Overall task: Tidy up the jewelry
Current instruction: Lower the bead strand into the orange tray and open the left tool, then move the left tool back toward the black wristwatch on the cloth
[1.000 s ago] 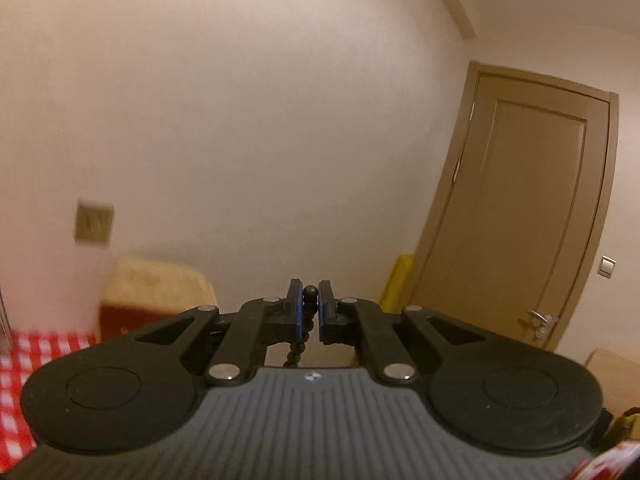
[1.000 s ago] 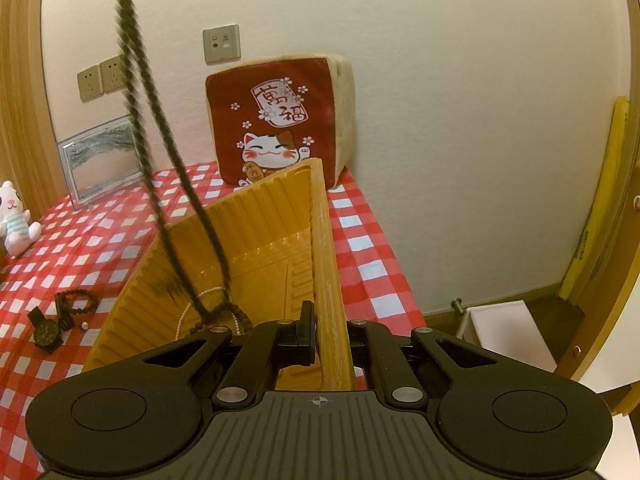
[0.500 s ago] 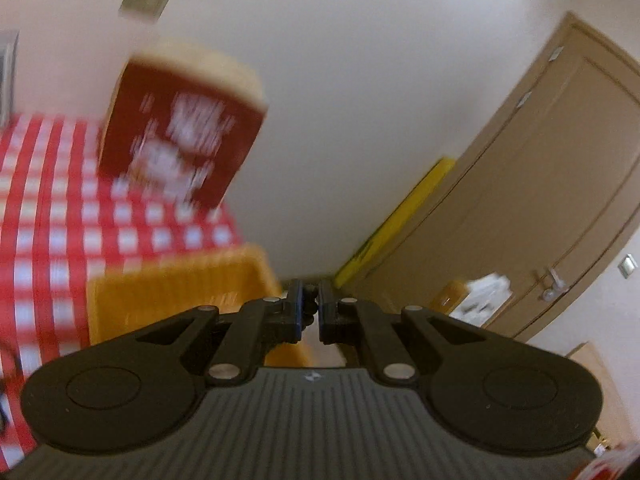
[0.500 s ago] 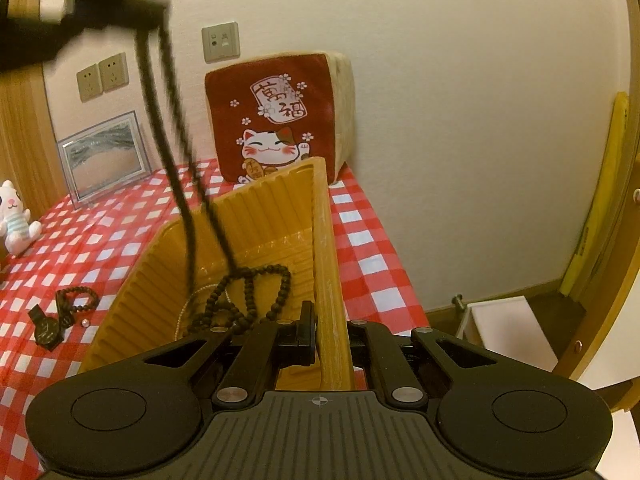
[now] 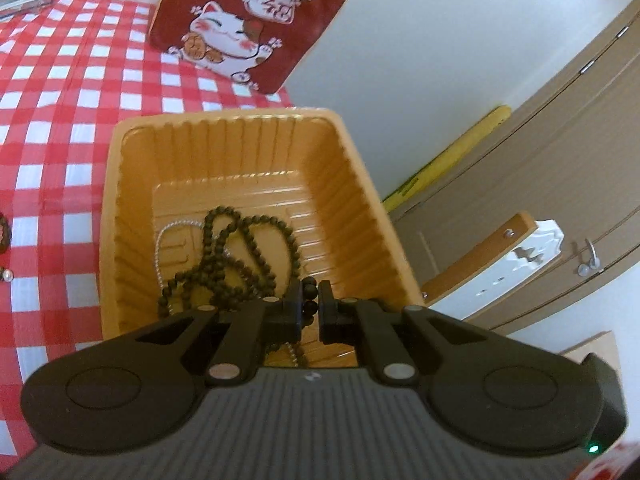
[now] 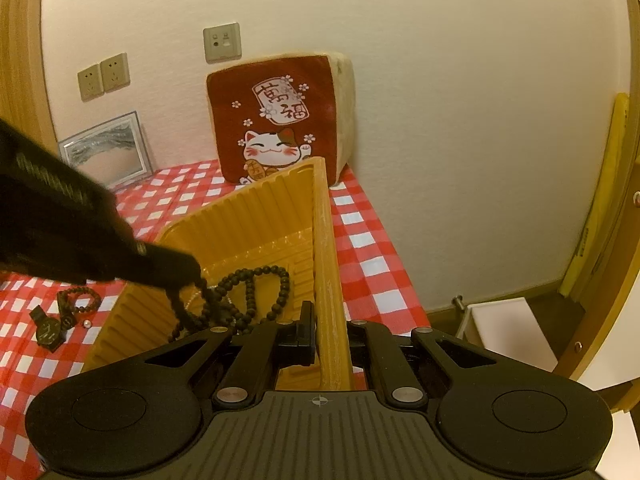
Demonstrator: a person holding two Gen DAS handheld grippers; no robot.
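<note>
An orange ribbed tray (image 5: 120, 184) sits on the red checked tablecloth (image 5: 60, 120). A long dark bead necklace (image 5: 248, 248) lies piled in it, over a thin pale chain (image 5: 164, 240). My left gripper (image 5: 309, 304) is shut on the necklace's end, low inside the tray; it also shows in the right wrist view (image 6: 176, 268). My right gripper (image 6: 328, 328) is shut on the tray's right wall (image 6: 326, 264). The necklace (image 6: 256, 288) shows there too. A dark bead bracelet (image 6: 82, 300) and a black watch (image 6: 50, 326) lie left of the tray.
A red lucky-cat cushion (image 6: 280, 120) leans on the wall behind the tray. A framed picture (image 6: 106, 152) stands at the back left. The table's right edge runs close to the tray, with a white stool (image 6: 508, 328) and a door (image 5: 560, 160) beyond.
My left gripper has come down from high above, lowering the hanging necklace so that it now lies coiled in the tray. My right gripper has stayed on the tray wall.
</note>
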